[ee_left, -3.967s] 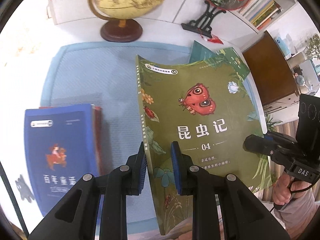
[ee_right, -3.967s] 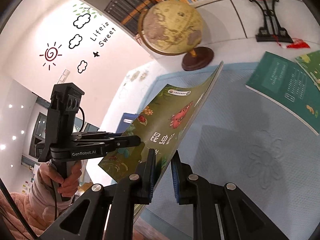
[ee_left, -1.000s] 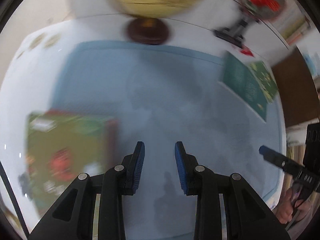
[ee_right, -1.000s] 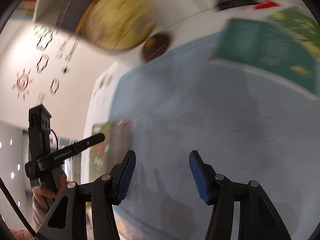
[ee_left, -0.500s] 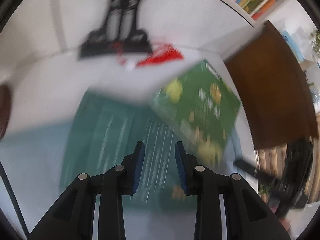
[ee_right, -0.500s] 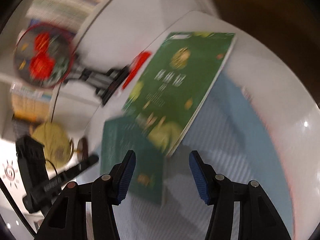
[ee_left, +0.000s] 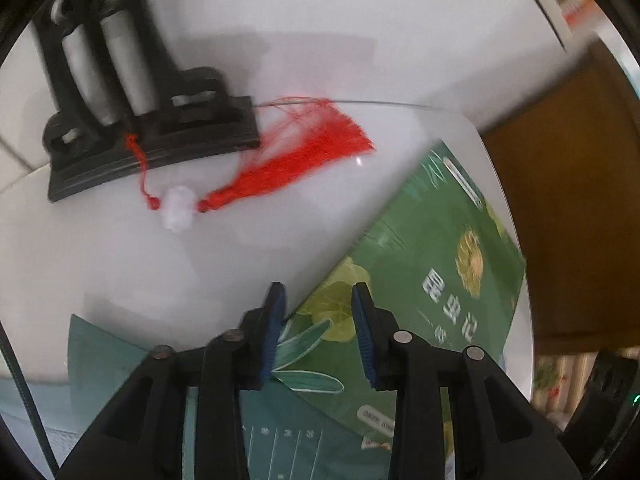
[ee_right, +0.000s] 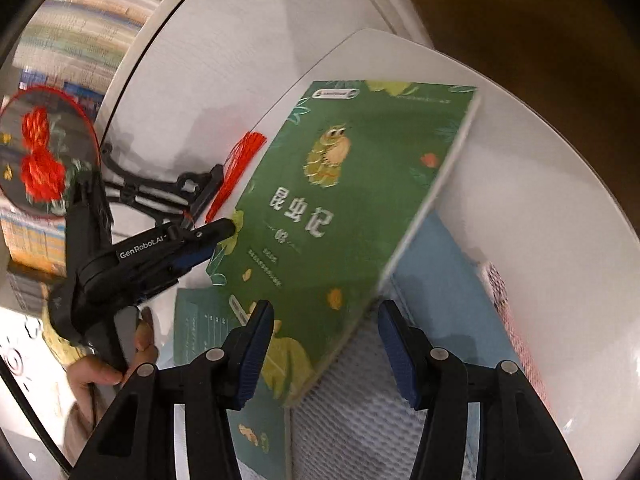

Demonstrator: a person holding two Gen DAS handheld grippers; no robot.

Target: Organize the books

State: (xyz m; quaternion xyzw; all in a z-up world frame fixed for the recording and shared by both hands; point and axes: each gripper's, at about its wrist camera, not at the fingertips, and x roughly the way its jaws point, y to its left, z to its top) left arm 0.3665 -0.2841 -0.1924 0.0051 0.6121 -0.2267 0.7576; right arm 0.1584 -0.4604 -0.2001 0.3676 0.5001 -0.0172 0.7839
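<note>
A green book [ee_left: 420,280] with a yellow insect on its cover lies partly on a teal book [ee_left: 280,432] at the table's right end. My left gripper [ee_left: 320,332] hovers over the green book's left edge. Its jaws are opening, and the pads do not press on the cover. In the right wrist view the green book [ee_right: 340,200] fills the middle, and its near corner lies between the wide-apart fingers of my open right gripper [ee_right: 326,344]. The left gripper [ee_right: 224,236] reaches the book's left edge there. The teal book [ee_right: 200,328] shows underneath.
A black fan stand [ee_left: 152,128] with a red tassel [ee_left: 312,148] stands behind the books on the white table [ee_right: 520,160]. The blue mat [ee_right: 432,280] lies under the books' near side. A brown cabinet [ee_left: 560,200] is past the table's right edge.
Both grippers let go of the olive book, which lay on the left stack a second ago. Both views then swept right to the green book. The left jaws stand slightly wider.
</note>
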